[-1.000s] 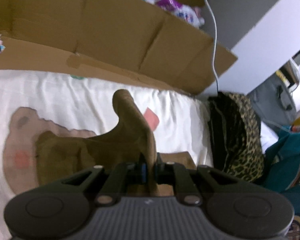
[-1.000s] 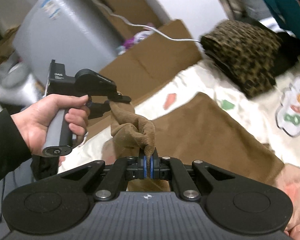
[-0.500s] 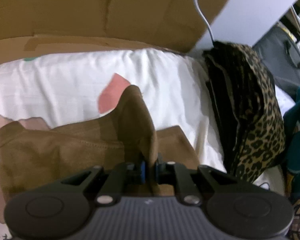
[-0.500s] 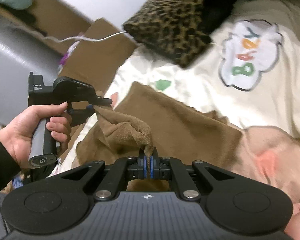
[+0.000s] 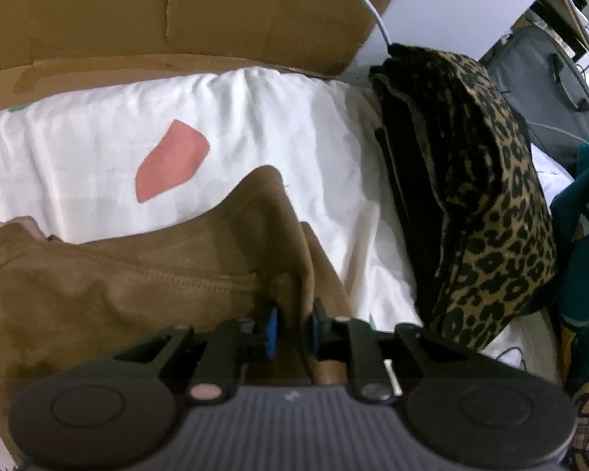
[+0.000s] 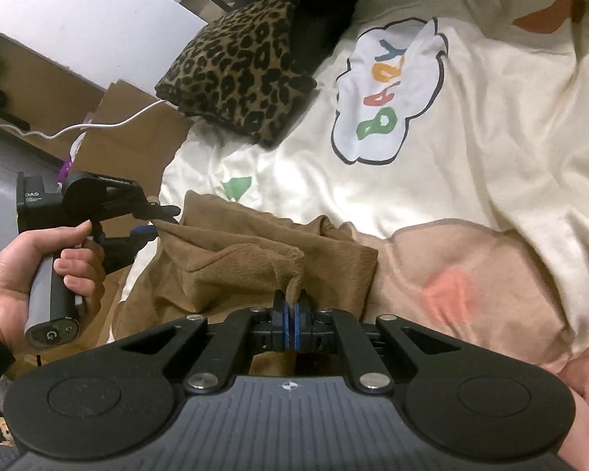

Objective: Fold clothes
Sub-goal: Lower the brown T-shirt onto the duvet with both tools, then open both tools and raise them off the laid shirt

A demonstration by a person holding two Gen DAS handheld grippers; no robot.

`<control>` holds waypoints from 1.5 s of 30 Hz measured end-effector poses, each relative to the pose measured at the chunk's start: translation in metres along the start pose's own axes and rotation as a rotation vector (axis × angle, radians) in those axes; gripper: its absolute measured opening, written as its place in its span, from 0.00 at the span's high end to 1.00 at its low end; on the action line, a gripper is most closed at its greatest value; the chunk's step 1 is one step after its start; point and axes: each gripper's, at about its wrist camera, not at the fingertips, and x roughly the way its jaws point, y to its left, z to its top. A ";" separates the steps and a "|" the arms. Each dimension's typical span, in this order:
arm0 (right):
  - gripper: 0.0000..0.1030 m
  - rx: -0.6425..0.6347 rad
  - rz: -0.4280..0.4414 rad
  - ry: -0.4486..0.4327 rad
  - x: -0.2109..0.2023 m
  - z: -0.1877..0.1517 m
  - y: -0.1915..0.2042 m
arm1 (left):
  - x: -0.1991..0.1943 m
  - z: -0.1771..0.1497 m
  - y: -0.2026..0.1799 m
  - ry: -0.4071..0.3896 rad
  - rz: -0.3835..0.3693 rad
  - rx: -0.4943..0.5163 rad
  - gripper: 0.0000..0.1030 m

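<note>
A brown garment (image 5: 137,274) lies partly folded on the cream printed bedsheet (image 5: 275,117). Its upper layer (image 6: 235,263) is stretched between both grippers just above the lower layer. My left gripper (image 5: 293,324) is low over the far corner and its jaws are opening. A fold of the brown cloth still stands between the blue pads, and the left pad is off it. In the right wrist view a hand holds the left gripper (image 6: 159,221) at the cloth's far-left corner. My right gripper (image 6: 292,306) is shut on the near corner of the brown cloth.
A folded leopard-print garment (image 5: 491,196) sits on the bed's right side, also the leopard-print garment (image 6: 239,66) at the top. Cardboard (image 5: 176,11) lines the far edge, with a white cable (image 5: 367,4) over it. A grey suitcase (image 5: 542,90) and teal clothing (image 5: 585,235) lie beyond.
Both grippers came down toward the bed with the brown cloth, laying its upper layer over the lower one. The left jaws have parted slightly around the fold.
</note>
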 end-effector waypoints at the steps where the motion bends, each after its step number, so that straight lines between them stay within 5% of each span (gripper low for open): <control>1: 1.00 -0.003 -0.004 -0.003 -0.001 0.000 0.000 | 0.000 0.000 0.000 0.001 -0.003 -0.010 0.84; 10: 1.00 0.002 -0.071 -0.026 -0.007 -0.001 -0.002 | 0.003 -0.001 -0.020 0.011 -0.020 0.015 0.84; 17: 0.99 0.040 -0.080 -0.003 -0.003 0.002 -0.007 | 0.001 0.002 -0.009 -0.021 -0.064 -0.058 0.55; 26: 0.98 0.042 -0.105 -0.031 -0.012 0.008 -0.006 | -0.043 -0.001 0.015 -0.064 -0.099 -0.061 0.52; 33: 0.94 0.034 -0.138 -0.048 -0.023 0.016 -0.004 | -0.097 -0.037 0.059 -0.099 -0.071 -0.094 0.52; 39: 0.79 0.028 -0.184 -0.105 -0.041 0.026 -0.002 | -0.141 -0.089 0.097 -0.103 -0.059 -0.113 0.52; 45: 0.67 -0.015 -0.135 -0.090 -0.050 0.035 0.016 | -0.177 -0.134 0.132 -0.102 -0.039 -0.162 0.52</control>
